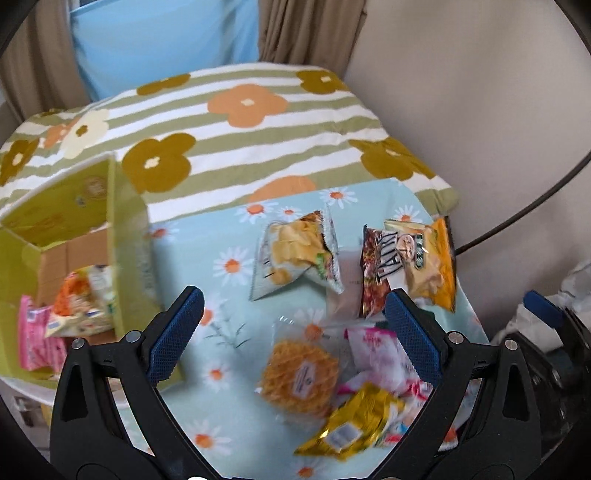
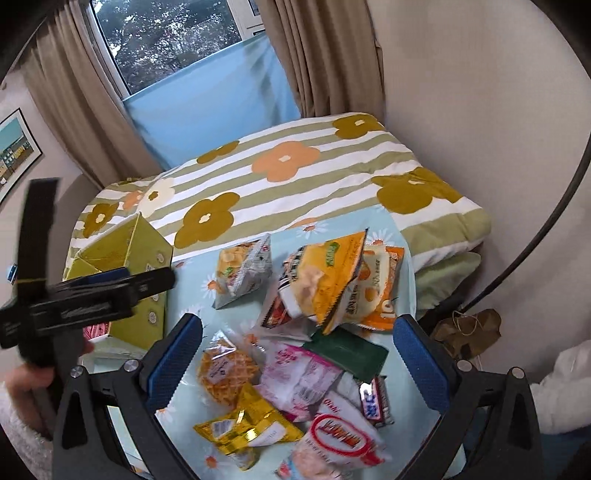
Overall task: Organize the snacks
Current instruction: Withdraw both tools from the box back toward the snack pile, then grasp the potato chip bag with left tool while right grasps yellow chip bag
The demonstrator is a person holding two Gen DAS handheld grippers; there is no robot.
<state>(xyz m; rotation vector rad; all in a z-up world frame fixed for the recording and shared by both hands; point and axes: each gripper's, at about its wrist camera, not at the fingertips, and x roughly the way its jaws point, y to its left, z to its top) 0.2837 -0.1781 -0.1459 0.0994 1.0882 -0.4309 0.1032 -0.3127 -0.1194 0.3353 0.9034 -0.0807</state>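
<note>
Nearest: both grippers, fingers spread wide & holding nothing — left gripper (image 1: 291,332) and right gripper (image 2: 299,354) hang over the snack pile (image 2: 295,369) on a daisy-print cloth (image 1: 229,236); pile incl. a gold foil packet (image 2: 243,432), a waffle-like snack in clear wrap (image 1: 299,373), pink packets (image 2: 295,376), a dark green pack (image 2: 351,354). Mid: grey chip bag (image 1: 291,254) and orange chip bag (image 2: 328,277), w/ green carton (image 1: 74,206) to the left, open, several packets (image 1: 70,306) already inside. Far: striped flower blanket (image 1: 229,140), then curtains (image 2: 74,92) & window (image 2: 166,33).
</note>
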